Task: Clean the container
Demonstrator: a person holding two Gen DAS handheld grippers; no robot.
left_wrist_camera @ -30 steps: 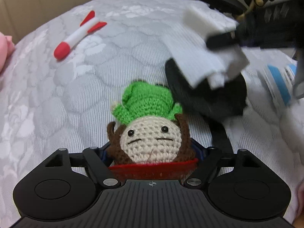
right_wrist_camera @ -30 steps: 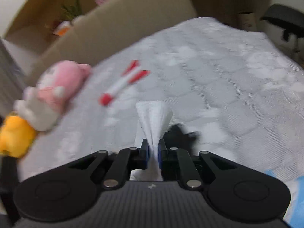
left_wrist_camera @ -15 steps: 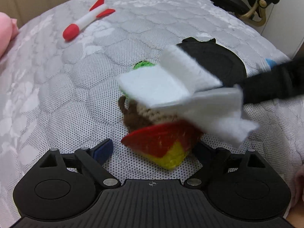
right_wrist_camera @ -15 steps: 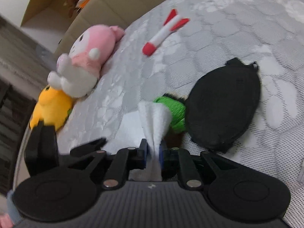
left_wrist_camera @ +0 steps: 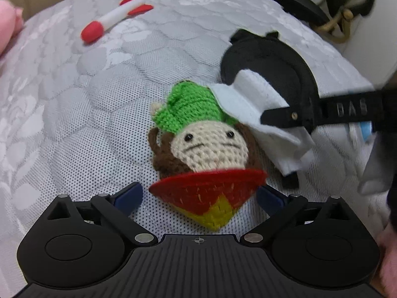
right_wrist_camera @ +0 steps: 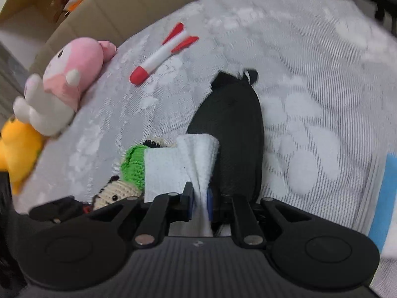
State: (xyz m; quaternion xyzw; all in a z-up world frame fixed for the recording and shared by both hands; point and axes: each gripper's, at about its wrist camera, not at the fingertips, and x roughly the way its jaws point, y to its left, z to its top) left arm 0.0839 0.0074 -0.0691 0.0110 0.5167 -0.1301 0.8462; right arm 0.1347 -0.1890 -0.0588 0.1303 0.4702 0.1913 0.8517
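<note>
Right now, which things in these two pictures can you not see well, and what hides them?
- Black case: left view, its near part hidden by the white cloth and the right tool.
- Crochet doll: right view, mostly hidden behind the cloth and tool body.
- Blue object: right view, cut off by the edge.

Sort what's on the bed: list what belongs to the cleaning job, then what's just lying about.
Job:
white cloth, pinched in right gripper
crochet doll, lying between the open left gripper fingers
black case

Lying about:
toy rocket
pink plush
yellow plush
</note>
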